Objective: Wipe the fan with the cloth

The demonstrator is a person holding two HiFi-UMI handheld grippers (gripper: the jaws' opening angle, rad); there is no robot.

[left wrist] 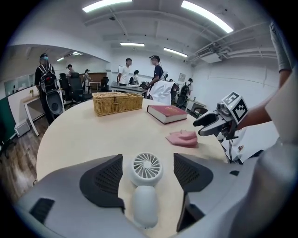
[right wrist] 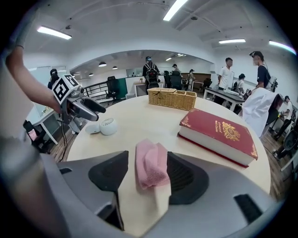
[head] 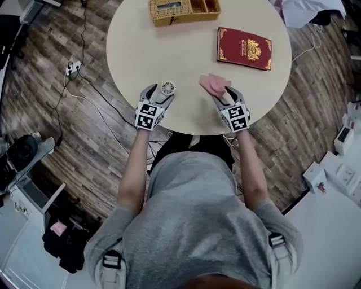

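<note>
Near the front edge of the tabletop (head: 141,51), lying flat: fan (head: 167,88), between the spread jaws of the left tool (head: 159,96), clear of both pads. Well to its right, pink cloth (head: 213,83), bunched inside the spread right tool (head: 225,97), not pinched. Beyond, bare surface, then book (head: 244,48) and basket (head: 183,10) toward the far rim.

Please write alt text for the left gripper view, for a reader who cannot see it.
The open left tongs straddle a small white fan lying on a round table. Beyond lie a pink cloth, a red book and a wicker basket; the right tongs hover near the cloth.
</note>
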